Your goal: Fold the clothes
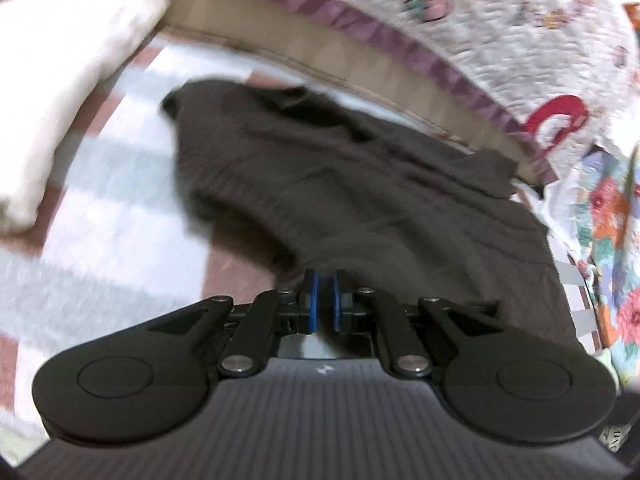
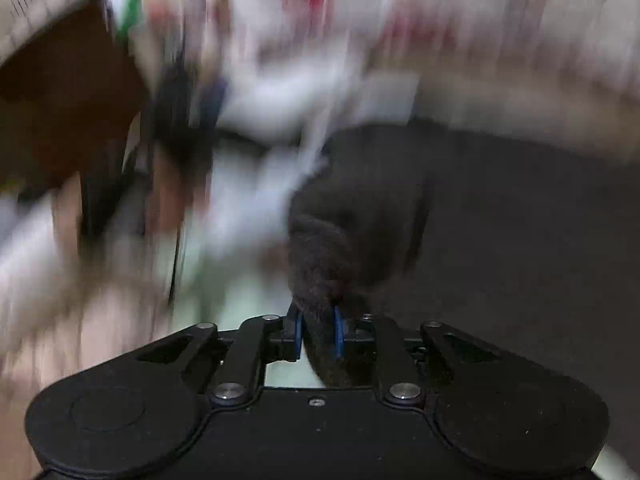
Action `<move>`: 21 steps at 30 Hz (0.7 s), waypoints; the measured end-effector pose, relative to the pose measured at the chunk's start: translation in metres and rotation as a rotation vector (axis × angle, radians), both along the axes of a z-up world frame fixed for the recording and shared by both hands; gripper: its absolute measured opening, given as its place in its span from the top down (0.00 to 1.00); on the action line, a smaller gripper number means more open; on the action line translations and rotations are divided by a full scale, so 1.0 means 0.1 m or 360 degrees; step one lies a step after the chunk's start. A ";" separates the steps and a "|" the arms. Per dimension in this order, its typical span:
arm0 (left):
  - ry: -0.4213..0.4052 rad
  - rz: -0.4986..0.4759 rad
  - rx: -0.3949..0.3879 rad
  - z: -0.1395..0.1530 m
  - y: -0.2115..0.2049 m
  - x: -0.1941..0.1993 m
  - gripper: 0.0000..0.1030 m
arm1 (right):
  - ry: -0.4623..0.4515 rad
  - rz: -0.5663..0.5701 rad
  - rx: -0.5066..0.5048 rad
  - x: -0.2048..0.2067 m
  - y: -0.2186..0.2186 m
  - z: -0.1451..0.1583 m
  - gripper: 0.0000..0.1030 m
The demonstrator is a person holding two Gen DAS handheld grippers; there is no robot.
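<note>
A dark grey garment (image 1: pixel 360 184) lies spread on a pink and white checked sheet (image 1: pixel 100 240) in the left wrist view. My left gripper (image 1: pixel 325 280) is shut on the garment's near edge, its blue pads pressed close. In the right wrist view, which is heavily blurred, the same garment (image 2: pixel 480 220) fills the right half. My right gripper (image 2: pixel 318 320) is shut on a bunched fold of it that rises between the blue pads.
A folded white cloth (image 1: pixel 68 76) lies at the upper left of the sheet. A quilt with a purple ruffle and red prints (image 1: pixel 500 40) runs along the far side. A floral fabric (image 1: pixel 612 240) lies at the right. A brown surface (image 2: pixel 60 100) shows at left.
</note>
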State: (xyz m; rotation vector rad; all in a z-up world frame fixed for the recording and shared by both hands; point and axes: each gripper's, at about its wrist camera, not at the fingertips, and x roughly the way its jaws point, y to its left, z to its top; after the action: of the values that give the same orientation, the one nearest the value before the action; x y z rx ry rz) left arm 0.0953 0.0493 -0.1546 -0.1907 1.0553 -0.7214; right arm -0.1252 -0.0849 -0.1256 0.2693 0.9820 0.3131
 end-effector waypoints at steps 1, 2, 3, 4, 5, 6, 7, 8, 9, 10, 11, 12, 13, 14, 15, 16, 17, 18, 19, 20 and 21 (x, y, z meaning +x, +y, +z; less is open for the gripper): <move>0.0067 0.0022 -0.0004 -0.06 0.04 0.03 0.94 | 0.0090 0.0020 0.0026 -0.01 0.05 -0.14 0.80; 0.0142 0.0047 -0.0013 -0.13 0.09 0.05 0.94 | 0.0151 0.0023 0.0068 -0.02 0.06 -0.23 0.80; 0.0208 0.0073 -0.0028 -0.20 0.14 0.06 0.94 | 0.0150 -0.0020 0.0142 -0.03 -0.01 -0.22 0.74; 0.0259 0.0093 -0.0038 -0.26 0.18 0.06 0.94 | 0.0130 -0.0086 0.0215 -0.05 -0.11 -0.17 0.71; 0.0298 0.0110 -0.0046 -0.30 0.21 0.06 0.93 | 0.0114 -0.0148 0.0273 -0.06 -0.22 -0.10 0.58; 0.0327 0.0127 -0.0057 -0.32 0.24 0.07 0.93 | 0.0097 -0.0210 0.0331 -0.06 -0.33 -0.03 0.51; 0.0345 0.0144 -0.0068 -0.33 0.26 0.08 0.92 | 0.0081 -0.0263 0.0379 -0.07 -0.43 0.03 0.50; 0.0347 0.0160 -0.0079 -0.33 0.29 0.08 0.92 | 0.0064 -0.0297 0.0407 -0.09 -0.52 0.10 0.50; 0.0343 0.0171 -0.0090 -0.31 0.31 0.08 0.90 | 0.0048 -0.0332 0.0435 -0.11 -0.62 0.17 0.48; 0.0339 0.0180 -0.0099 -0.31 0.33 0.09 0.88 | 0.0034 -0.0371 0.0455 -0.13 -0.70 0.23 0.47; 0.0339 0.0192 -0.0109 -0.30 0.34 0.10 0.84 | 0.0031 -0.0420 0.0457 -0.14 -0.78 0.28 0.44; 0.0344 0.0202 -0.0122 -0.30 0.36 0.11 0.81 | 0.0043 -0.0472 0.0439 -0.11 -0.88 0.31 0.42; 0.0354 0.0210 -0.0134 -0.31 0.37 0.13 0.80 | 0.0062 -0.0520 0.0395 -0.08 -0.97 0.32 0.40; 0.0368 0.0219 -0.0147 -0.32 0.38 0.14 0.80 | 0.0081 -0.0555 0.0326 0.00 -1.04 0.31 0.39; 0.0380 0.0227 -0.0162 -0.33 0.39 0.15 0.79 | 0.0099 -0.0579 0.0242 0.10 -1.09 0.30 0.37; 0.0388 0.0230 -0.0180 -0.33 0.39 0.16 0.79 | 0.0124 -0.0592 0.0159 0.20 -1.13 0.27 0.36; 0.0395 0.0233 -0.0201 -0.33 0.40 0.17 0.79 | 0.0162 -0.0587 0.0076 0.29 -1.15 0.19 0.34; 0.0401 0.0237 -0.0231 -0.33 0.41 0.18 0.77 | 0.0200 -0.0581 -0.0007 0.38 -1.17 0.11 0.34; 0.0409 0.0241 -0.0270 -0.33 0.43 0.19 0.75 | 0.0241 -0.0576 -0.0074 0.47 -1.18 0.03 0.34; 0.0422 0.0243 -0.0313 -0.32 0.44 0.20 0.71 | 0.0286 -0.0573 -0.0100 0.52 -1.19 -0.09 0.34; 0.0432 0.0248 -0.0361 -0.31 0.46 0.22 0.70 | 0.0320 -0.0549 -0.0095 0.56 -1.19 -0.20 0.40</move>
State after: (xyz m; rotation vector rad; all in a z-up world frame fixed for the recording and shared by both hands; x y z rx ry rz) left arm 0.1170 0.0953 -0.1858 -0.5727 1.1995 -0.6850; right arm -0.0697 -0.2041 -0.1452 0.4149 1.1198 -0.0593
